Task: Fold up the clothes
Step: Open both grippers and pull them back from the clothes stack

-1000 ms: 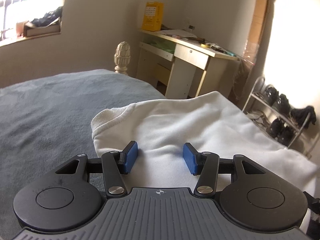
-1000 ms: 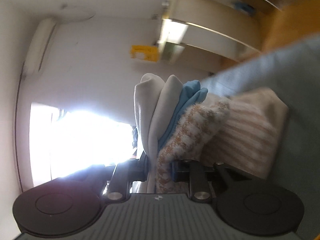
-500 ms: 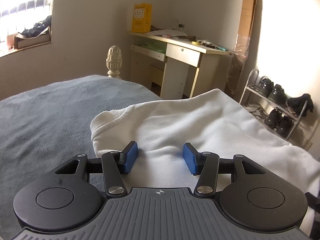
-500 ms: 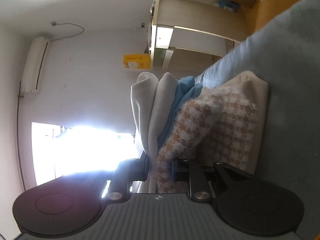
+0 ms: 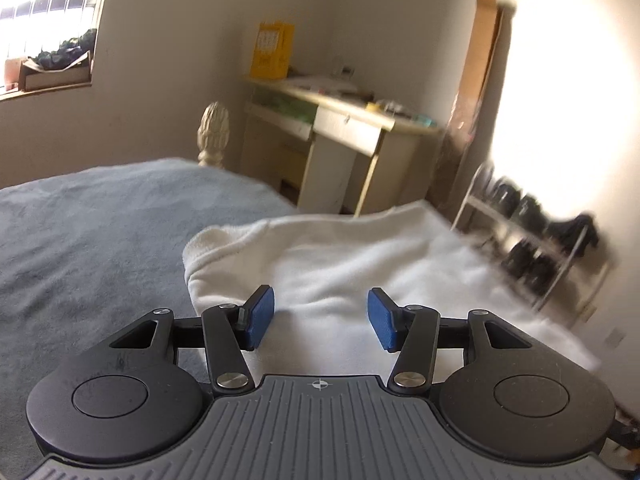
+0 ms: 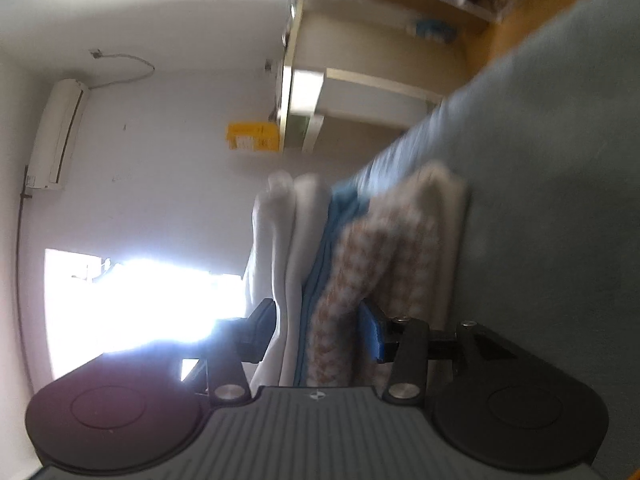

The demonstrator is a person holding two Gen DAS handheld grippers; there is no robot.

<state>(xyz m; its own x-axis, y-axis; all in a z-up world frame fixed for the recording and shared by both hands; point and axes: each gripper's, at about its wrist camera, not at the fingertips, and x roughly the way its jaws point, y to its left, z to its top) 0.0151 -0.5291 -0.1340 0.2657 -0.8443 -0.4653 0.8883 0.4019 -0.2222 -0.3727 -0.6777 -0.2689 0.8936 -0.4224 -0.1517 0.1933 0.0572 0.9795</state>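
Note:
A white fleece garment [image 5: 360, 256] lies spread on the grey-blue bed [image 5: 100, 232]. My left gripper [image 5: 320, 318] is open and empty, hovering just over the garment's near part. In the right wrist view, rolled sideways, a stack of folded clothes [image 6: 352, 264] holds white, blue and orange-checked pieces and rests against the bed [image 6: 552, 200]. My right gripper [image 6: 318, 332] stands open around the stack's near end, its blue pads apart from the cloth on both sides.
A wooden desk [image 5: 344, 132] with a yellow box [image 5: 272, 50] stands past the bed's far corner, beside a carved bedpost [image 5: 214, 132]. A shoe rack [image 5: 536, 240] stands at the right wall. A window [image 5: 44, 36] is at the far left.
My right gripper was shut on the clothes stack and has opened, letting it go as the stack came down against the bed. My left gripper stays open over the white garment, shifted slightly.

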